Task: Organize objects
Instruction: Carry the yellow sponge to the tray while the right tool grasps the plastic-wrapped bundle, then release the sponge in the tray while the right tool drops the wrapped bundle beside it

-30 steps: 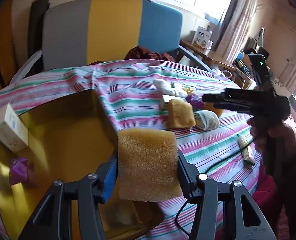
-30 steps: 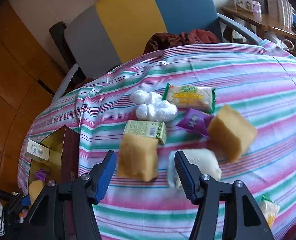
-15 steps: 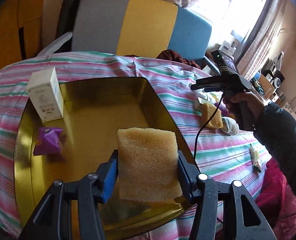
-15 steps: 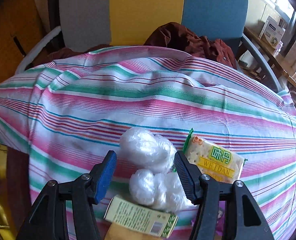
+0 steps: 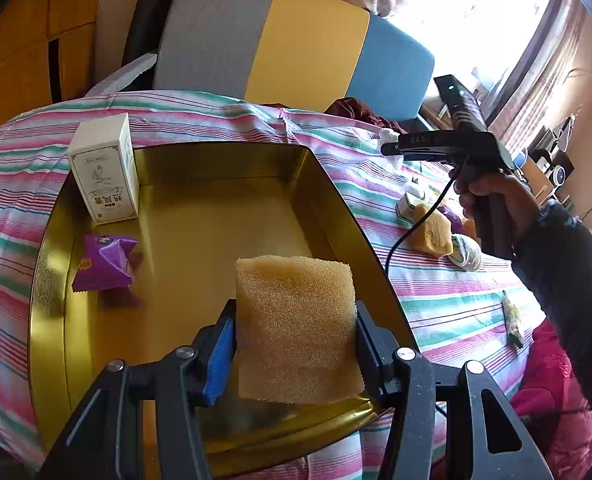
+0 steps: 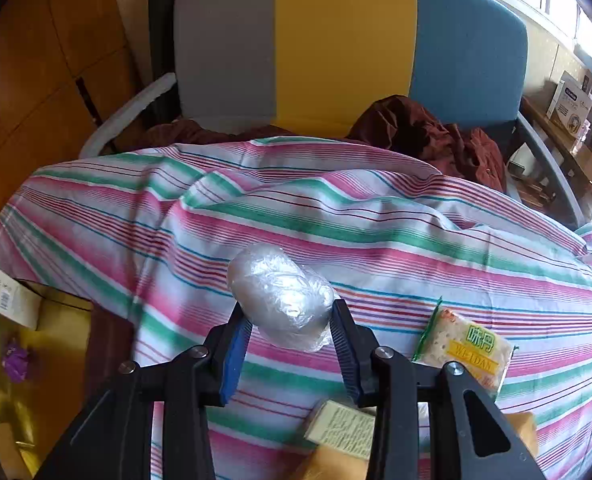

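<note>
Where it framed sponges before, the closing right gripper (image 6: 289,326) now pinches a plastic-wrapped bundle (image 6: 281,296).

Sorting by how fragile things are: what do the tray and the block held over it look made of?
Tray: likely thin metal, shiny gold finish with mirror-like reflections. Block: apparently soft foam sponge, tan, with an open porous grain.
</note>
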Demonstrator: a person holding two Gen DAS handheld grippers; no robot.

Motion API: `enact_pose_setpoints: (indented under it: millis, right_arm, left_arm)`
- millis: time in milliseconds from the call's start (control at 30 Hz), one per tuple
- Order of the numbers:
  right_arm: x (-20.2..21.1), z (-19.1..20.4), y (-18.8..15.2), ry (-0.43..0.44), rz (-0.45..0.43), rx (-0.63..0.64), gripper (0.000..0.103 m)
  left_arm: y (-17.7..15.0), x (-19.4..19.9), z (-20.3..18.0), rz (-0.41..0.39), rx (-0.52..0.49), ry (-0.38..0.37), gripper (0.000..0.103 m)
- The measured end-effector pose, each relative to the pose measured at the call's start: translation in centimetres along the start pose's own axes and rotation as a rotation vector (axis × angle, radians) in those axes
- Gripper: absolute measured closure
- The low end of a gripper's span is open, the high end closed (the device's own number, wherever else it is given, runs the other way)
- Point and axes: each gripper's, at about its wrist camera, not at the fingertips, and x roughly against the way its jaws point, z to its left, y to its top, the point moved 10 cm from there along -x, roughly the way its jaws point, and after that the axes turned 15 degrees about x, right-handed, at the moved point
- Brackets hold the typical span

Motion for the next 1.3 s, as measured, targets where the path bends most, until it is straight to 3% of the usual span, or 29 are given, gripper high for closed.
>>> enact_pose_setpoints:
  millis: [300, 700, 1300]
  right_arm:
    - [4.9, 6.8, -3.3, 0.116, -0.068, 0.028, 0.063]
    - [6.3, 8.4, -13.2, 0.176, -0.022, 0.003, 0.063]
    - [7.8, 7.9, -12.4, 0.143, -0.099, 0.013, 0.063]
  left_arm:
    - [-0.4, 2.5, 2.4, -0.052, 0.034, 0.042, 0.049]
    - [0.2, 4.6, 10.9, -0.118, 0.135, 0.2, 0.049]
    - [1.0, 1.1, 12.9, -0.084, 0.037, 0.38, 0.045]
